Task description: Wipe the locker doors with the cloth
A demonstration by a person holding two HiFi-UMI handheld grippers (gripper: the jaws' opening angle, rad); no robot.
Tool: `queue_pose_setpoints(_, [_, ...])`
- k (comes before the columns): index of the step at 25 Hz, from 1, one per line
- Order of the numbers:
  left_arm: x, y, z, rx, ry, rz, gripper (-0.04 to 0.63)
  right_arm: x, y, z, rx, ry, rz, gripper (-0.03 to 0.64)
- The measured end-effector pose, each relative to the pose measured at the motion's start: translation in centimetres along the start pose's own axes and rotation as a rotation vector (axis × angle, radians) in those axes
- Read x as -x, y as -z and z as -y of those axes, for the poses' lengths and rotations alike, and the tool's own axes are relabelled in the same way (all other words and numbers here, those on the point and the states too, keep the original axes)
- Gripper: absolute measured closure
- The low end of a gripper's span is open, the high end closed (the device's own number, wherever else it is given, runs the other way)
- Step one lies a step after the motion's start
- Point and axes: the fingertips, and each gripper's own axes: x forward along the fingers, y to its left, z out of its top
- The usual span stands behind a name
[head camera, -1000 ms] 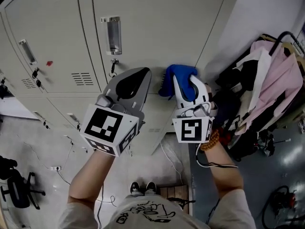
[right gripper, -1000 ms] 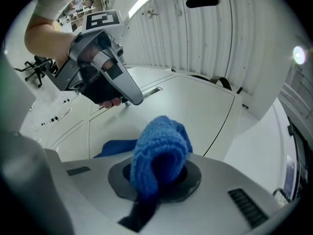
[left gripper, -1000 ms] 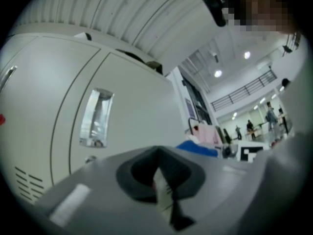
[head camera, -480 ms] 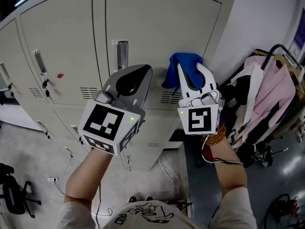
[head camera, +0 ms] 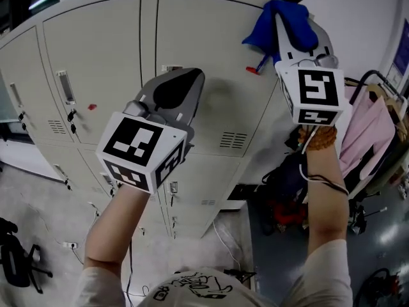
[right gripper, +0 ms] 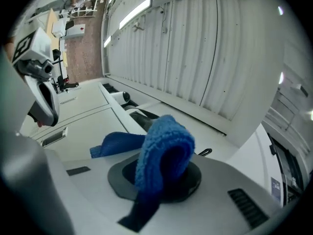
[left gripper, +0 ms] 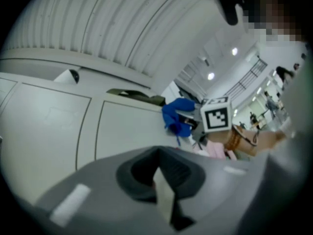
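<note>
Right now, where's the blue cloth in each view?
Head view: blue cloth at top right, clamped in the right gripper, near the top of the locker doors.
Left gripper view: centre right, just left of the right gripper's marker cube.
Right gripper view: centre foreground, looped between the jaws.
Shared landmark: the pale locker doors, behind the cloth in all three views.

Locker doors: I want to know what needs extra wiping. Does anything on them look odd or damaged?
Only a small red mark on the left upper door stands out against the plain pale metal. The doors in view look shut and undented. The blue cloth is clamped in the right tool at the top right corner.
</note>
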Motion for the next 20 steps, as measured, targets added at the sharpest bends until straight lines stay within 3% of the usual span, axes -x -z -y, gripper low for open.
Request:
queue_pose_setpoints(6, [0.2, -0.4, -0.4, -0.001, -0.009, -0.001, 0.592, 0.0, -0.4, -0.3, -0.028, 0.017, 0.021, 0.586])
queue_pose_setpoints(20, [1.7, 3.2, 0.2, 0.049, -0.013, -0.054, 0.592, 4.8, 3.8, -10.0, -0.113, -0.076, -0.008, 0.586])
